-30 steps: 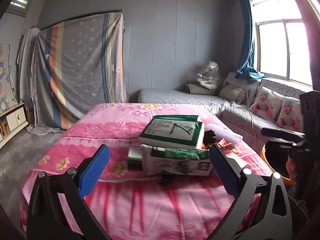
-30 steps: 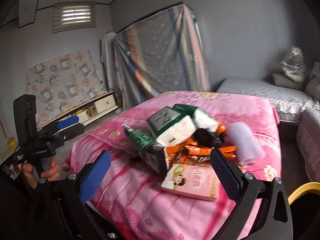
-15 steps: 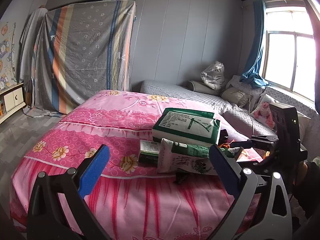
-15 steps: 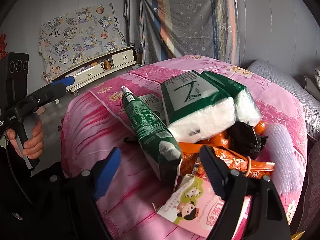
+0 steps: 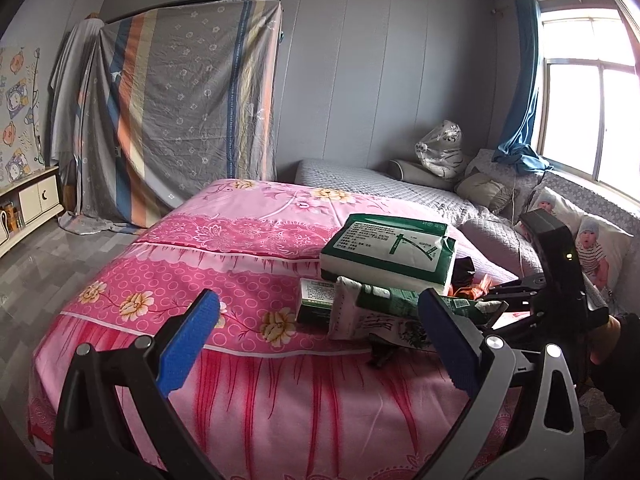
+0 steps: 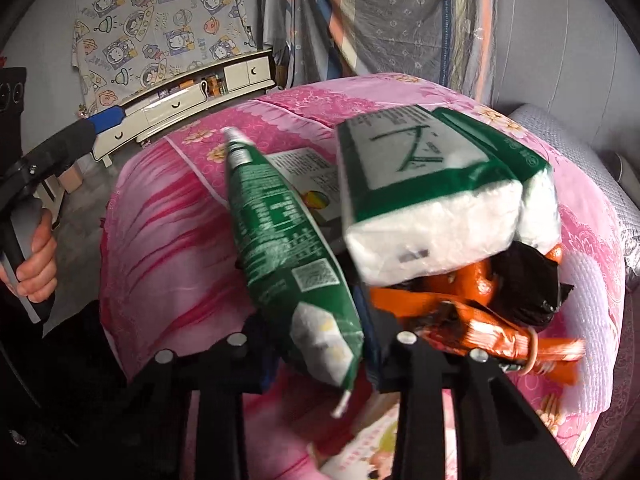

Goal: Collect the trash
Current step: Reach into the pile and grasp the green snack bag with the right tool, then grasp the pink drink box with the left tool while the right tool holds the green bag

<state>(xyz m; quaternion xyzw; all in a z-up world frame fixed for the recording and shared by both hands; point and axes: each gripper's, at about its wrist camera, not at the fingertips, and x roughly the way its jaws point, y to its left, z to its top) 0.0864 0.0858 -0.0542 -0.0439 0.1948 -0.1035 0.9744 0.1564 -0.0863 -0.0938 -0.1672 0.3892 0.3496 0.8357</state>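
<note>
Right wrist view: right tool (image 6: pixel 320 344) pinches the near end of the green snack bag (image 6: pixel 288 248), which lies in the trash pile on the pink bed (image 6: pixel 168 240) beside the tissue pack (image 6: pixel 424 200) and orange wrappers (image 6: pixel 480 320). Left tool (image 5: pixel 316 340) spread wide, holding nothing, short of the pile

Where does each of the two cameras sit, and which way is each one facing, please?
Left wrist: on the left gripper, held above the near edge of the pink bed, facing the trash pile, striped sheet and window; its open blue-padded fingers show.
Right wrist: on the right gripper, low over the pile, facing the cabinet wall; its fingers are closed on the green snack bag, and the person's left hand shows.
Shared: the bed, green snack bag and tissue pack; each sees the other gripper.
</note>
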